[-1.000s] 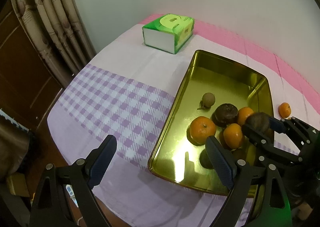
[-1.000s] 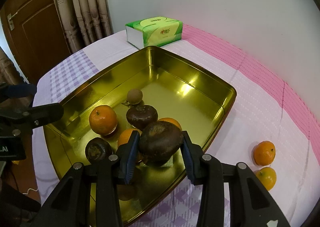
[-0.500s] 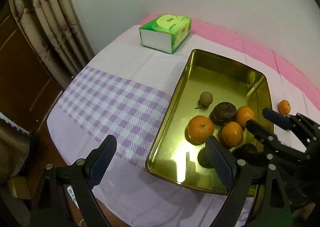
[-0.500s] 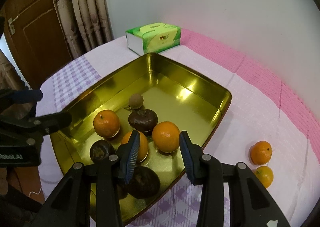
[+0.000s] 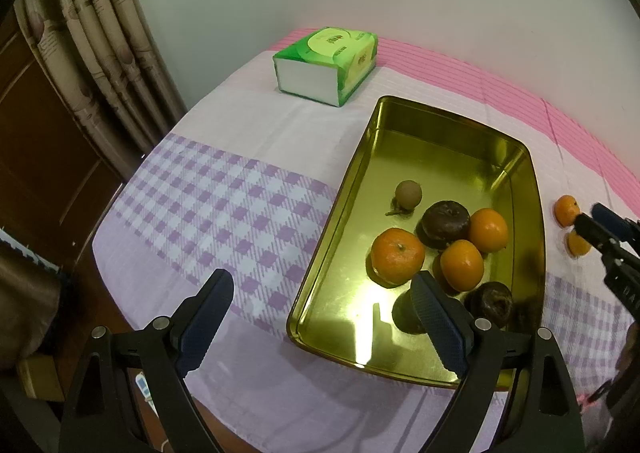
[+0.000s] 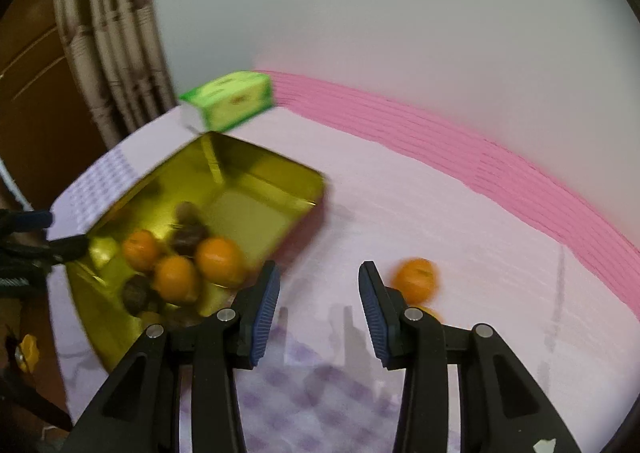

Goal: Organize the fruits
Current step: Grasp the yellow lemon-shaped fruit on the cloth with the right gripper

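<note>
Swung off the tray (image 6: 280,173), right claw (image 6: 318,307) opening, empty; blurred oranges (image 6: 416,279) beside it; left claw (image 5: 320,317) wide.

Bare cloth-covered surface (image 6: 440,221) is seen ahead of the right hand-held gripper (image 6: 319,293), whose empty jaws are opening. To its left the gold tray (image 6: 256,169) blocks passage; two tangerines (image 6: 416,279) lie just right.

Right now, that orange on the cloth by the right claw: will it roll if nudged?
Probably. The orange is round and sits free on flat cloth, so a nudge likely rolls it. It looks small and firm, so the opening right claw should hold it.
</note>
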A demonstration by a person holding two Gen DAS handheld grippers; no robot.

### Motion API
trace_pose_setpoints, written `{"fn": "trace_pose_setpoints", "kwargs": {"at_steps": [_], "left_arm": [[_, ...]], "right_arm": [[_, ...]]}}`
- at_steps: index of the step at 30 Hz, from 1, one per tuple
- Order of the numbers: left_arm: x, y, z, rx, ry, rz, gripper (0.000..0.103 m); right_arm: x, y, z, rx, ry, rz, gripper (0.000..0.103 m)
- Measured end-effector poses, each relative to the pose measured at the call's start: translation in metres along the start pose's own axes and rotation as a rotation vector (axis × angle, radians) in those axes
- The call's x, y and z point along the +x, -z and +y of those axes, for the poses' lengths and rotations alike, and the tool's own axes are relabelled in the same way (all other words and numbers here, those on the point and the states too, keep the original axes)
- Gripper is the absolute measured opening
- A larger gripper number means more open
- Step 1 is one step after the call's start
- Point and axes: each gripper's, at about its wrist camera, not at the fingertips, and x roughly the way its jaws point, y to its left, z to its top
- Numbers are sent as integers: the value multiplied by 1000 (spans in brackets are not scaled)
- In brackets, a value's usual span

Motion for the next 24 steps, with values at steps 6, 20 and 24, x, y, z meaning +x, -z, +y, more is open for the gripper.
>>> {"fn": "trace_pose_setpoints", "kwargs": {"at_steps": [6, 20, 24], "left_arm": [[2, 1, -4, 13, 2, 4, 90], [5, 3, -15, 61, 7, 7, 90], [8, 4, -17, 68, -1, 14, 90]], "right_arm": [[6, 21, -37, 13, 26, 52, 41], [37, 31, -44, -131, -39, 126, 41], [46, 32, -42, -131, -40, 125, 41]]}}
